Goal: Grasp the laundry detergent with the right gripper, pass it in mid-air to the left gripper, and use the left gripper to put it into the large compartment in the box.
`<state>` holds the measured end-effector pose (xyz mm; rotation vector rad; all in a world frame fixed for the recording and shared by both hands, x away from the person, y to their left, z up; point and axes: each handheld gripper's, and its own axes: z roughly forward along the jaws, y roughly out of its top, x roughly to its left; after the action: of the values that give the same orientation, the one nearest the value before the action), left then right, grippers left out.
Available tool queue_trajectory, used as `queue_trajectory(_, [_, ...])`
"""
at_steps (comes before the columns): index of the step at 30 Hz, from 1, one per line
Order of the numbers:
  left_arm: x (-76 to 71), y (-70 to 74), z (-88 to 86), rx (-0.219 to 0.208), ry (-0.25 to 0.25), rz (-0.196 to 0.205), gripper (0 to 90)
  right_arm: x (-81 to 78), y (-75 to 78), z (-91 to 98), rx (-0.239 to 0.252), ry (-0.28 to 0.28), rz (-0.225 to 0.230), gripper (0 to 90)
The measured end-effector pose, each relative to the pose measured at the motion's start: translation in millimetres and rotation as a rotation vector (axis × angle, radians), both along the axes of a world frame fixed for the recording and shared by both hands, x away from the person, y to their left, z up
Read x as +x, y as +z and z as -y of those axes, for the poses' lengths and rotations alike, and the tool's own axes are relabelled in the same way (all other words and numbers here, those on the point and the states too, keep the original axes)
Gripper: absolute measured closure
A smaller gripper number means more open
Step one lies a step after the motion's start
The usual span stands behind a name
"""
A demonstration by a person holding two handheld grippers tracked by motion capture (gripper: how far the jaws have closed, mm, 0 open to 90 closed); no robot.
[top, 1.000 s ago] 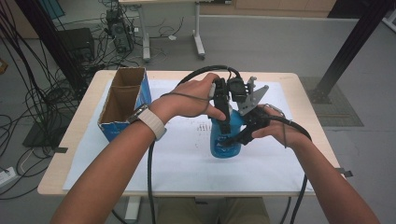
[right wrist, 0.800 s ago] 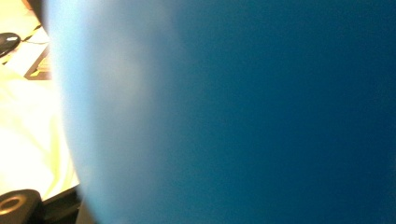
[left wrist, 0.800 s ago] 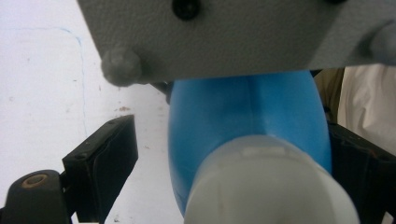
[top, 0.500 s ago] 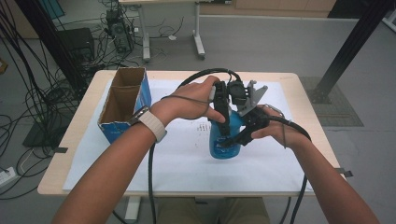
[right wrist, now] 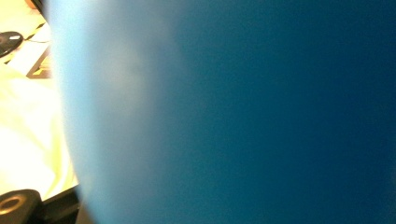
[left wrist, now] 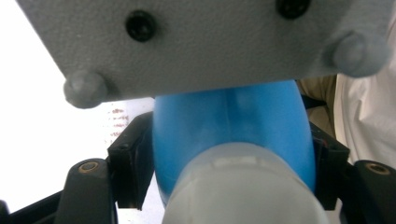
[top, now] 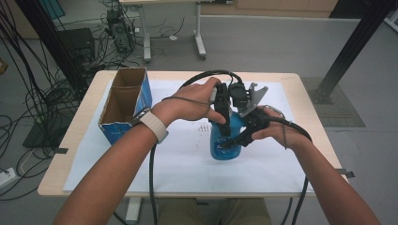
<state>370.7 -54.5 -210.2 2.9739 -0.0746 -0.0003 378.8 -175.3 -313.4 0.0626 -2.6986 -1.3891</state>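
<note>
Forearms are extended from the bottom of the high view and brought together over the middle of the white-covered table, where a blue bottle is stood upright. The left hand is arched over the bottle's top from the left, with the left gripper pointed down; its jaws have just been closing, and in the left gripper view they are seen pressed against the two sides of the bottle, below its whitish cap. The right hand is held lower, at the bottle's right side, and the right gripper is clamped on the blue body. An open cardboard box is set well apart at the table's left end. Much of the bottle's upper part is hidden in the high view by the grippers and cables. A grey plate cuts off the top of the left gripper view. The blurred blue surface close to the right gripper's lens leaves its pads impossible to make out.
</note>
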Motion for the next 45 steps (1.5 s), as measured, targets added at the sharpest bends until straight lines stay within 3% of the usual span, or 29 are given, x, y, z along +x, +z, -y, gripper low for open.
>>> queue_trajectory(45, [-1.0,-1.0,2.7,0.015,0.001,0.002,36.8,-0.4,-0.8,1.6,-0.002,0.000,0.012,43.0])
